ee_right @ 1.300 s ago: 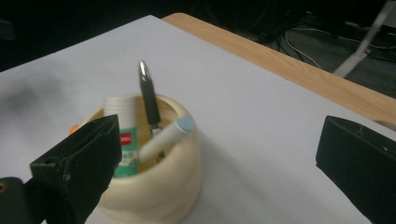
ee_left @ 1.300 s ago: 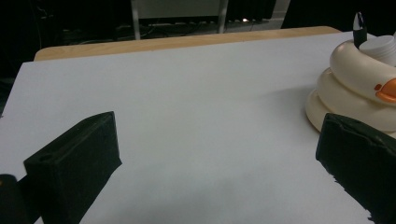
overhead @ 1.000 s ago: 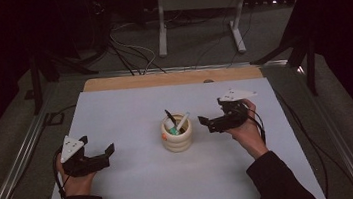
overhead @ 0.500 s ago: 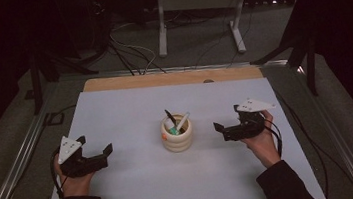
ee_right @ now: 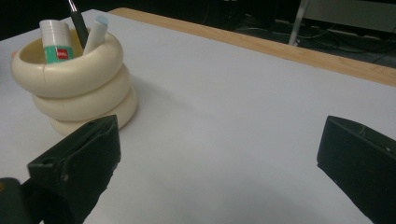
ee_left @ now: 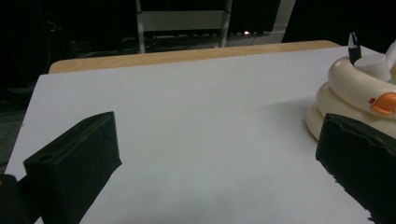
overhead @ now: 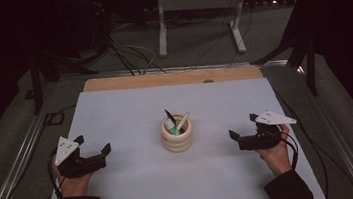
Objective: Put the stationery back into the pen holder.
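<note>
I see the cream ringed holder (overhead: 177,135) at the centre of the frame on the white table (overhead: 130,110), standing upright between both tongs. My right tongs (overhead: 243,135) and left tongs (overhead: 92,149) both gape apart and empty, about equally far off. The glue stick (ee_right: 56,41) inside bears a red label too small to read.

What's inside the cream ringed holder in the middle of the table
In the holder: a white glue stick with green label, a dark pen and a white marker. Their lower ends are hidden by its wall.
</note>
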Tool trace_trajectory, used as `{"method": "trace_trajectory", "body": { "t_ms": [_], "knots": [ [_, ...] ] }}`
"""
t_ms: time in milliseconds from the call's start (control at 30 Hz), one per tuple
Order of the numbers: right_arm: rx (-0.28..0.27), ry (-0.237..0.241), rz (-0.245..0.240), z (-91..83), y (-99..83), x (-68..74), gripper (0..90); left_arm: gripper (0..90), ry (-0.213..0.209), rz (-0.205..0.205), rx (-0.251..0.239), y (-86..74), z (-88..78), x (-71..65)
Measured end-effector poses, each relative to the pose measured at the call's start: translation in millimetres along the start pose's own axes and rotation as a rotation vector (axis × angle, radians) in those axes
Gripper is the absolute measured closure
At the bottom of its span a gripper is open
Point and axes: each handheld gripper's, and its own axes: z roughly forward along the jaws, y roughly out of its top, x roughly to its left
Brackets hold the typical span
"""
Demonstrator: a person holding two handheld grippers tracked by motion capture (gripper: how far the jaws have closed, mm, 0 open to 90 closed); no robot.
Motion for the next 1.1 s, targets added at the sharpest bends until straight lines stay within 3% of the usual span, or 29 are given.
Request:
{"method": "trace_trajectory", "body": {
  "t_ms": [300, 667, 1100],
  "knots": [
    [-0.024, -0.026, 0.023, -13.9, -16.3, -5.0, 0.1, 0.0, -0.011, 0.010, -0.010, 0.6, 0.3, -1.9],
    [-0.107, -0.030, 0.082, -25.0, -25.4, -10.0, 0.2, 0.0, -0.023, 0.021, -0.027, 2.6, -0.3, -4.2],
    [-0.108, -0.030, 0.103, -25.5, -30.5, -15.8, 0.1, 0.0, -0.016, 0.027, -0.016, 0.5, 2.2, -5.3]
  ]
}}
